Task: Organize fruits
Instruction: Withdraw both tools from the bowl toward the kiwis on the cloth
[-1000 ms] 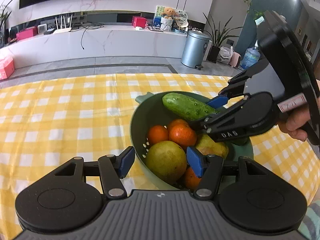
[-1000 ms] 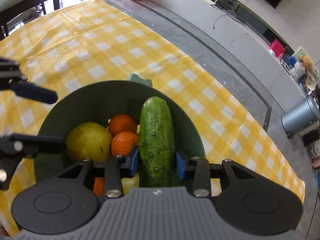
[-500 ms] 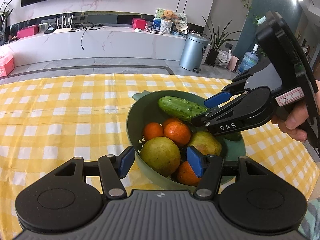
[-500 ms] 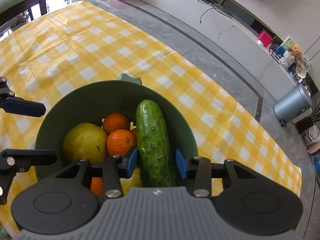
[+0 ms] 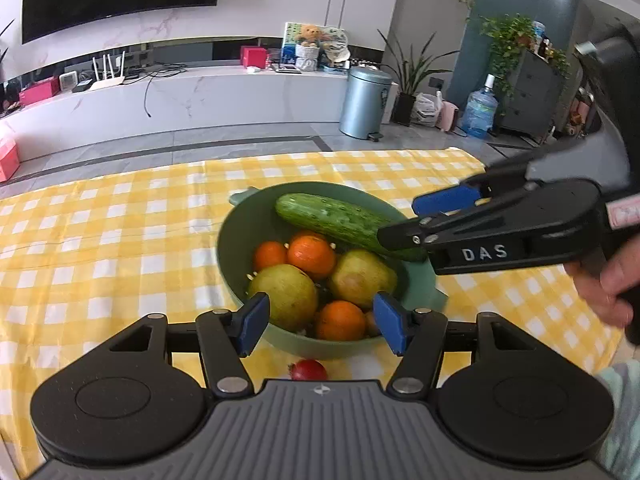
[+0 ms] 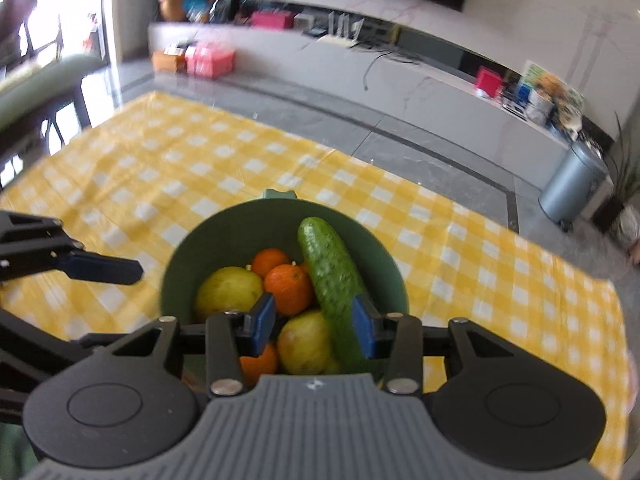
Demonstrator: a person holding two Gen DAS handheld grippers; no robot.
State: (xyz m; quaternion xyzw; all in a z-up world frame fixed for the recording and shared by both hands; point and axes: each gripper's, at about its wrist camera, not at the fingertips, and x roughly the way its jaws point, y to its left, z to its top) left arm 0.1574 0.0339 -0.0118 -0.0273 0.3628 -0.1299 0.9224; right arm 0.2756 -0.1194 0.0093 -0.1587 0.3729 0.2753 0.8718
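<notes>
Your long green cucumber (image 5: 344,220) looks bumpy and slightly glossy. The round green plastic colander (image 5: 236,240) is matt. The yellow-checked cloth (image 5: 120,240) shows soft creases.

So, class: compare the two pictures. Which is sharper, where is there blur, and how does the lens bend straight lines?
Left wrist view: mostly sharp; the cucumber and bowl are crisp, the tablecloth edge bows from fisheye. Right wrist view: motion blur smears the shelf and cucumber; bright window glare at upper left.
</notes>
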